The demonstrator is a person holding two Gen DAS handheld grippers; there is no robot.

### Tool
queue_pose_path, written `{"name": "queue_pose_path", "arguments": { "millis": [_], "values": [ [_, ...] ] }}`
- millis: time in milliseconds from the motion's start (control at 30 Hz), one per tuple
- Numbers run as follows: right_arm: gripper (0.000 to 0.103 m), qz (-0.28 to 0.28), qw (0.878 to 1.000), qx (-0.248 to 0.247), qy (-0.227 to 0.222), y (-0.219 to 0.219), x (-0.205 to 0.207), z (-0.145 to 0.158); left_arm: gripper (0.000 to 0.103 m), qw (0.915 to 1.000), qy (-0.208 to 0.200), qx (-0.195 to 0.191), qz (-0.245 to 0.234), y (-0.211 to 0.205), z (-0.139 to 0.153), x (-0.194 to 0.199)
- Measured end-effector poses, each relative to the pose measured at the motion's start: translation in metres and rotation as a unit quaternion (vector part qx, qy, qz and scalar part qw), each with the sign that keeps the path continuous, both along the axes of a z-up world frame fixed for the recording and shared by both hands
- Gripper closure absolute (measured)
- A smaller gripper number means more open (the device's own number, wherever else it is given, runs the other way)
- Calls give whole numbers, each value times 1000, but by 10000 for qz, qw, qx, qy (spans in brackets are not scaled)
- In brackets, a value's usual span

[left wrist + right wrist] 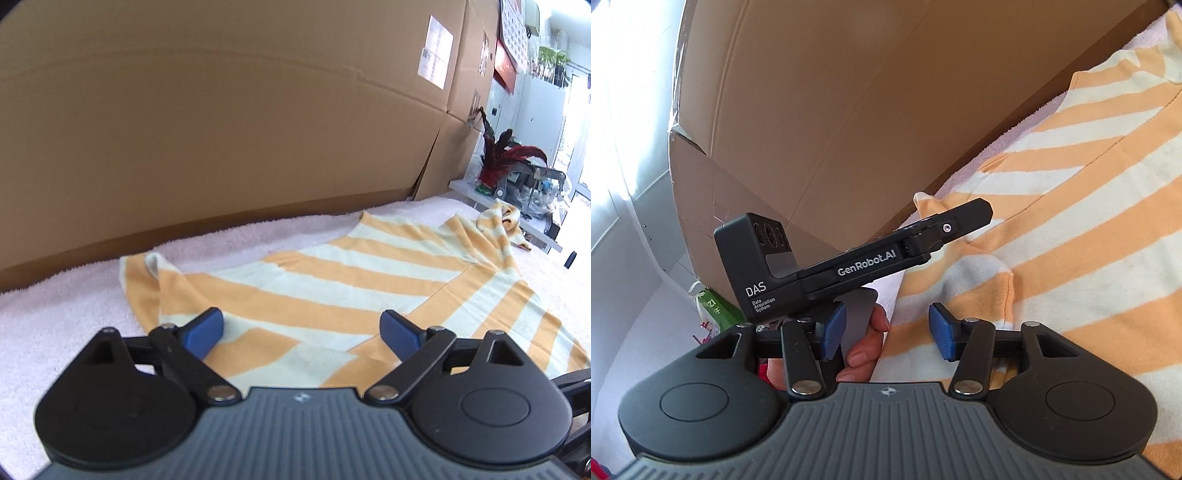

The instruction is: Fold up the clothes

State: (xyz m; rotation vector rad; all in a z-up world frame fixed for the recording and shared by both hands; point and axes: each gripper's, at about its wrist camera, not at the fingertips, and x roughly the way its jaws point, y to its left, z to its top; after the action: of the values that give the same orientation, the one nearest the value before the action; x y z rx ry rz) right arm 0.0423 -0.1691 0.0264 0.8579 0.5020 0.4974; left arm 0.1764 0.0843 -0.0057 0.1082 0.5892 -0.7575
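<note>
- We hold our left gripper (302, 330) and right gripper (887, 336) spread apart, gripping nothing.
- One orange-and-cream striped shirt (332, 273) lies on the white towelling surface (66, 306).
- Two cardboard boxes (221, 110) stand behind.
- The left device reads "GenRobot.AI" (866, 265) and "DAS".

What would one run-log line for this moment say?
left gripper: open, over striped shirt | right gripper: open, empty | shirt: spread on white towel | fold: not begun
</note>
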Motion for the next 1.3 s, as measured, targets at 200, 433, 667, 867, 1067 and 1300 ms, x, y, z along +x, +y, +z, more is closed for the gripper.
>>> {"name": "queue_pose_path", "arguments": {
  "millis": [200,433,667,867,1067,1300],
  "values": [
    [89,-376,9970,-596,329,19,-9,3,35,9999,-80,65,-37,0,1,-3],
    [96,-605,9762,-2014,540,66,-32,18,103,9993,-185,200,257,3,2,-2],
    [95,-924,9510,-2871,678,97,-66,23,103,9961,-563,613,289,-8,2,-15],
    [87,-913,9420,-3194,467,115,-109,23,67,9892,-1103,921,284,-18,5,-31],
    [83,-726,9383,-3382,-53,121,-151,11,36,9797,-1639,1068,437,-21,14,-44],
    [83,-1018,9478,-2957,-624,114,-166,-11,9,9807,-1432,557,1210,4,47,-96]
  ]
}}
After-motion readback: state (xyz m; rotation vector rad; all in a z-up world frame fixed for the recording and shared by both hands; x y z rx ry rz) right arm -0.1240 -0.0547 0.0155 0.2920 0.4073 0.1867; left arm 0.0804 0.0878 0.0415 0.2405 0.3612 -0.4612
